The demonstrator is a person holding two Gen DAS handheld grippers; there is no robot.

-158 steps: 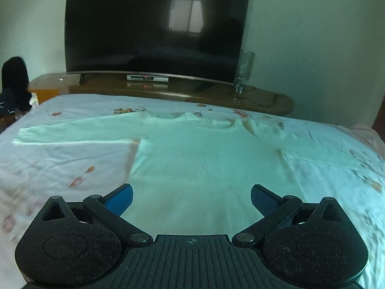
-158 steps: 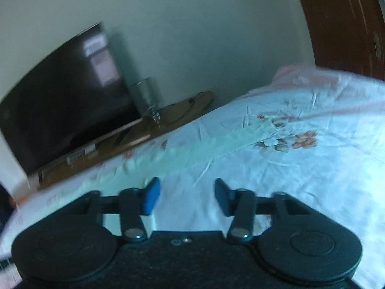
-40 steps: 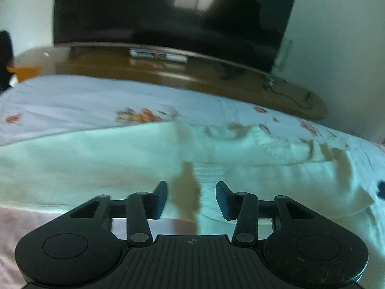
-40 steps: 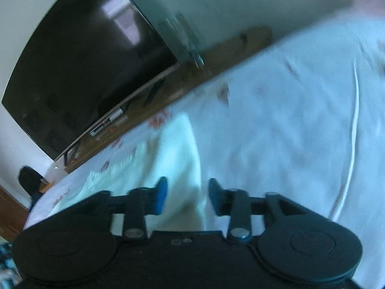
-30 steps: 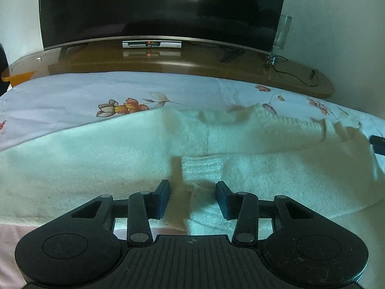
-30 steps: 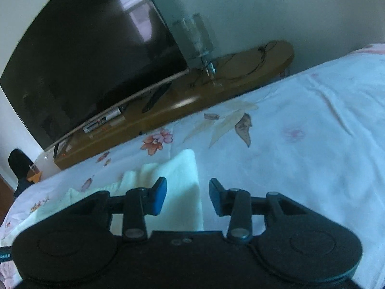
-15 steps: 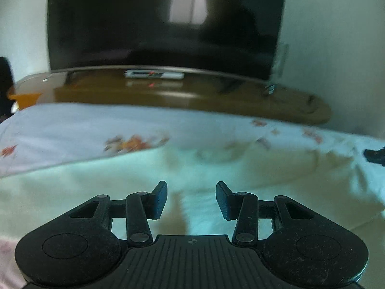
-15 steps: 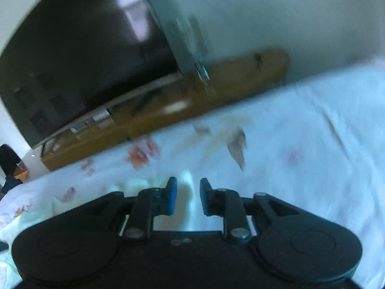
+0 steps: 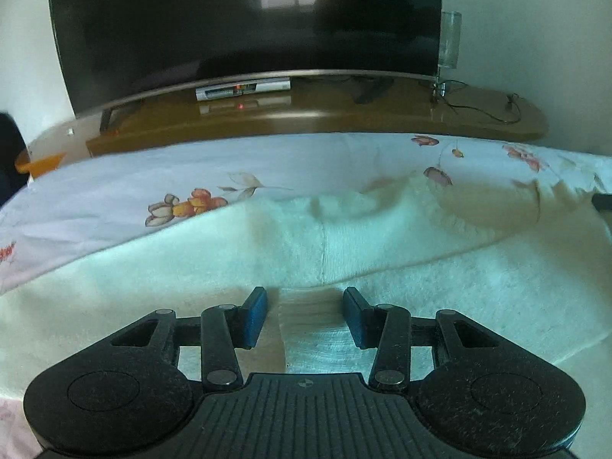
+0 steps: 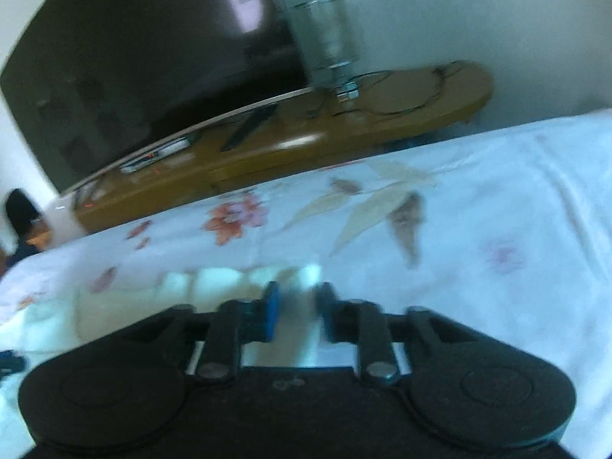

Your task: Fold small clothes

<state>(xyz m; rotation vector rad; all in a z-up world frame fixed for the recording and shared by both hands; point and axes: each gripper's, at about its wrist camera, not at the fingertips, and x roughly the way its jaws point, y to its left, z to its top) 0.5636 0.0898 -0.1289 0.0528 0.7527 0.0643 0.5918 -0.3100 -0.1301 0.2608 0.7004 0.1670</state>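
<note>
Sweater (image 9: 382, 244) lies across the floral bedsheet (image 9: 114, 195), long axis side to side, neckline toward the television (image 9: 244, 19); left gripper (image 9: 305, 315) part open astride a ribbed cuff; right gripper (image 10: 296, 311) clamped onto its edge.

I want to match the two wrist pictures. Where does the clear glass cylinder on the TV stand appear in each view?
Left wrist view: the glass cylinder stands at the upper right, beside the right edge of the television.
Right wrist view: the glass cylinder is near the top centre, larger and blurred, again at the television's right edge.
Shared landmark: the brown wooden TV stand, whose right end carries black cables.
</note>
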